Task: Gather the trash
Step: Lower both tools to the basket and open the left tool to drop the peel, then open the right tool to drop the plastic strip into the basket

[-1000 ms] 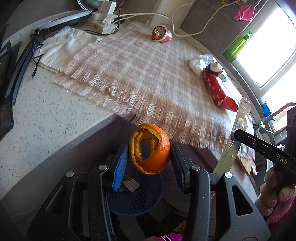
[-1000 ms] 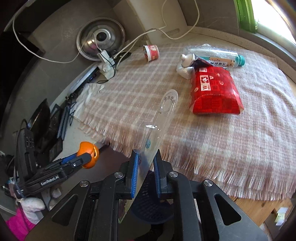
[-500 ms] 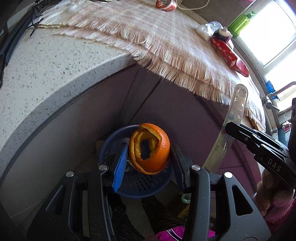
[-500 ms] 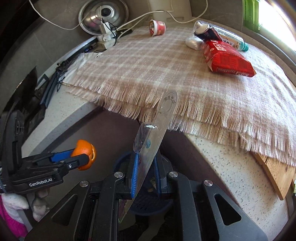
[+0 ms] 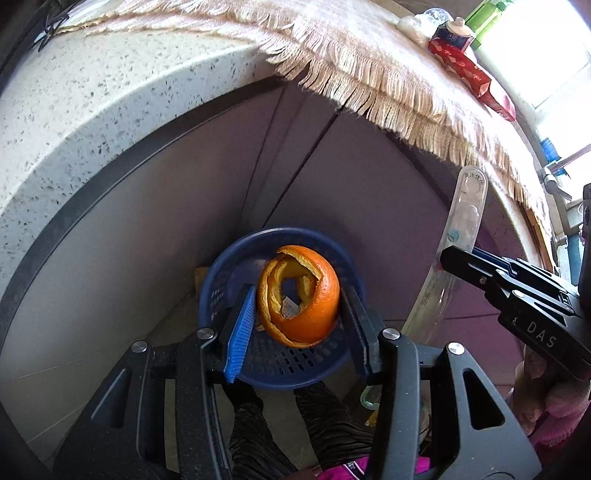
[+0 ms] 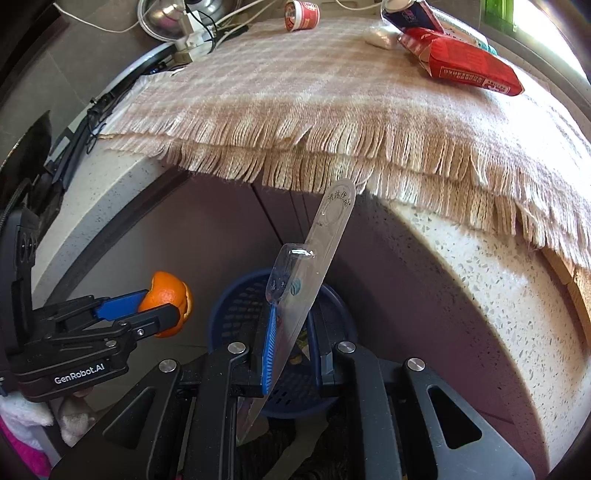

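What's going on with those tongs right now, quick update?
Left tongs shut on orange peel. Right tongs shut on clear plastic package. Both over blue basket. Nothing in the way.

Floor bin (image 5: 225, 266), blue, mouth open upward; a few scraps lie on its bottom, the rest is free room.

Left gripper (image 5: 299, 306) with peel (image 5: 317, 295) hangs over the mouth.

Right gripper (image 6: 290, 325) with clear wrapper (image 6: 325, 236) hangs over it too, just beside the left; the wrapper's tip reaches near the cloth fringe (image 6: 332, 162).

Cabinet doors (image 5: 166, 192) close off the far side of the bin.

Counter edge (image 6: 480, 280) overhangs above, fringe drooping past it.

Counter top: red pack (image 6: 465, 59), cup (image 6: 301, 14), cables (image 6: 192, 37) well apart, bare cloth between.
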